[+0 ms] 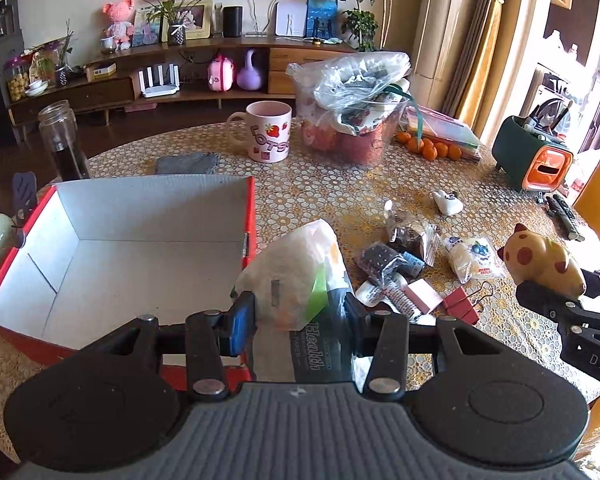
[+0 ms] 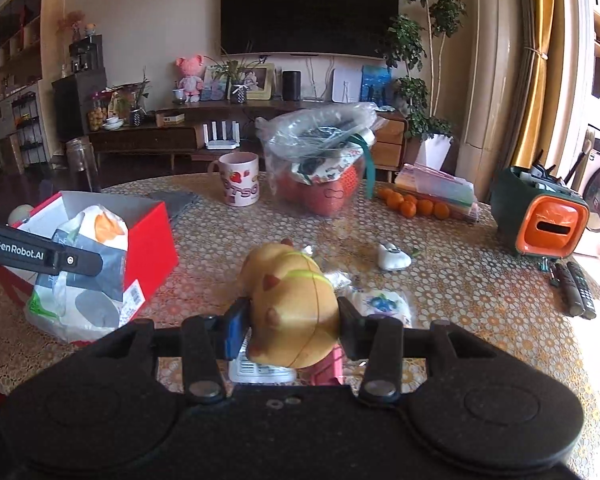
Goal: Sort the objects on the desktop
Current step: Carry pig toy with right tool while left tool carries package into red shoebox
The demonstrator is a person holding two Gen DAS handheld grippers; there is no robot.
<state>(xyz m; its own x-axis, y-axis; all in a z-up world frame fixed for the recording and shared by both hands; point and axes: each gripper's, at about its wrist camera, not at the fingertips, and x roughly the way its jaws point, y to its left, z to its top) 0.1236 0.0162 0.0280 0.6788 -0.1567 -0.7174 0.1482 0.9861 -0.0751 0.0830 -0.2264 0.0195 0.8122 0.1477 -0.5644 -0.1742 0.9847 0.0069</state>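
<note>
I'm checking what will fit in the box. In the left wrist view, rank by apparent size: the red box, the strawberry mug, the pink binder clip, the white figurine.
1. red box
2. strawberry mug
3 and 4. pink binder clip and white figurine look alike; the clip lies nearer the camera, so no ranking.

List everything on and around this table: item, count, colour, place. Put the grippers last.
box: one, red outside, white inside, table left, open.
tissue pack: one, white and dark, held beside the box.
cat figurine: one, yellow with brown spots, held above the snack packets.
mug: one, pink with strawberries, table rear.
plastic bag: one, clear, over red contents, beside the mug.
oranges: several, right of the bag.
organiser: one, green and orange, table right.
snack packets: several, mixed, table middle.
binder clips: two, pink, near packets.
remotes: two, black, right edge.
left gripper: black, jaws shut on the tissue pack.
right gripper: black, jaws shut on the figurine.
</note>
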